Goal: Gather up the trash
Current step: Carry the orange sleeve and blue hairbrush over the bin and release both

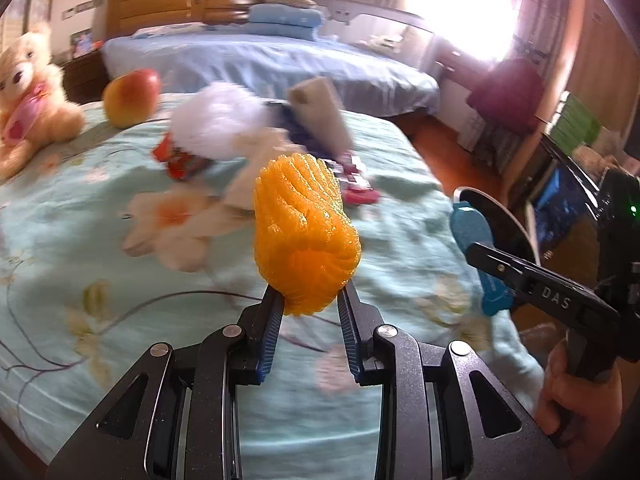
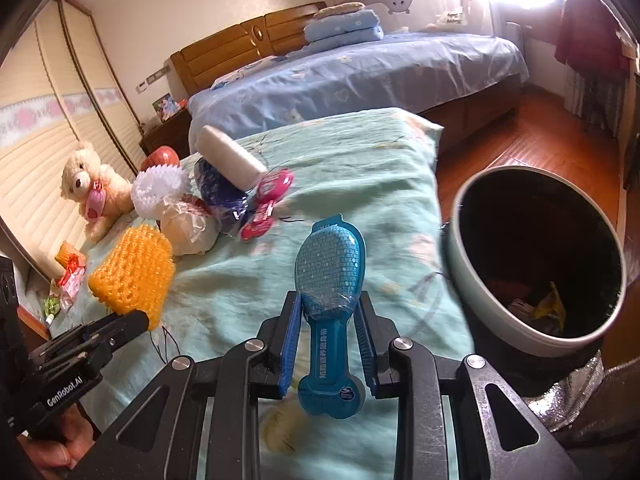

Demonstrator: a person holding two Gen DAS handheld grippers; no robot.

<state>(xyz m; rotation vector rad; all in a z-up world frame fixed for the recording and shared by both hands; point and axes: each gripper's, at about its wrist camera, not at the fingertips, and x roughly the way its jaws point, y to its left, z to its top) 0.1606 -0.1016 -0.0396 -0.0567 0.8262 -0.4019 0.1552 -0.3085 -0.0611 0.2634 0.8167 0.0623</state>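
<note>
My left gripper (image 1: pixel 310 300) is shut on an orange foam fruit net (image 1: pixel 306 232), held up above the floral bedspread (image 1: pixel 100 240); the same net (image 2: pixel 134 270) shows at the left of the right wrist view. My right gripper (image 2: pixel 328 312) is shut on a blue plastic blister pack (image 2: pixel 330 292), seen also as the blue pack (image 1: pixel 478 248) at the right of the left wrist view. A pale green trash bin (image 2: pixel 480 308) with some litter inside stands beside the bed's right edge. More trash lies further up the bed: a white foam net (image 2: pixel 158 190), a crumpled clear wrapper (image 2: pixel 188 226), a dark blue bag (image 2: pixel 220 196) and pink packets (image 2: pixel 266 200).
A teddy bear (image 2: pixel 92 188) and a red-yellow apple (image 1: pixel 132 96) sit at the far left of the bed. A white roll-like object (image 2: pixel 230 156) lies on the trash pile. Small wrappers (image 2: pixel 70 276) lie by the left edge. A second bed with blue covers (image 2: pixel 360 76) stands behind; wooden floor (image 2: pixel 520 144) lies to the right.
</note>
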